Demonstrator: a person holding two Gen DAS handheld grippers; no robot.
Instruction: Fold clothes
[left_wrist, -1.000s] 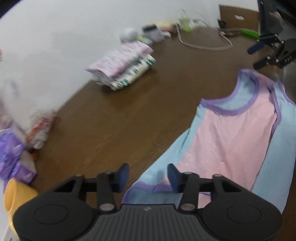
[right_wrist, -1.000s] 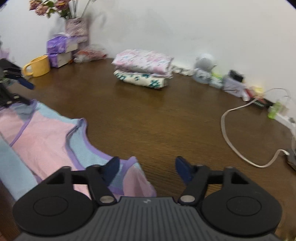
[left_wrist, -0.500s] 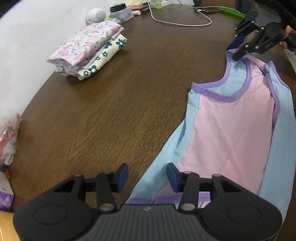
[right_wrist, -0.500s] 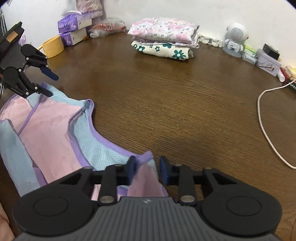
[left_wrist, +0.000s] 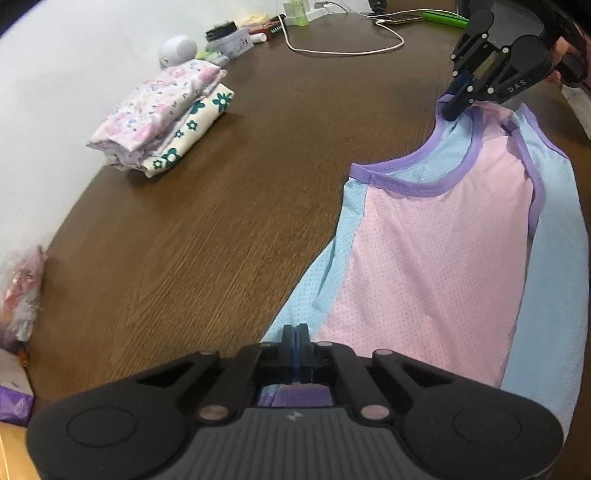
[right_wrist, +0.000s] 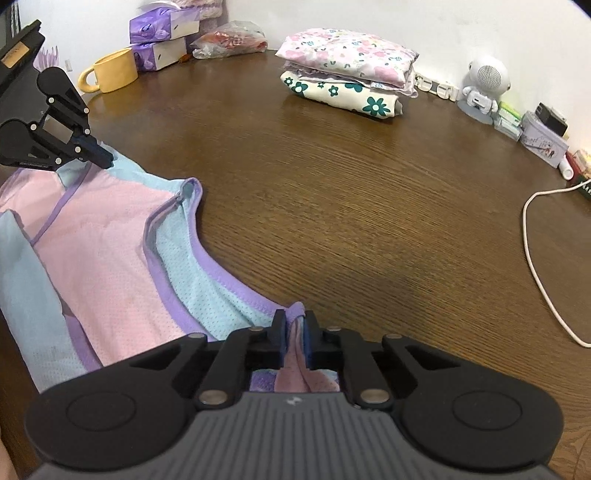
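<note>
Left tongs (left_wrist: 295, 334) clamp the top's (left_wrist: 436, 251) hem corner; right tongs (right_wrist: 294, 328) are closing on its shoulder strap.

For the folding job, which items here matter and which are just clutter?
In use: pink and blue top; left hand-held gripper; right hand-held gripper, closing on its strap.
Lying about: folded floral stack; yellow mug; tissue boxes; white cable.
</note>
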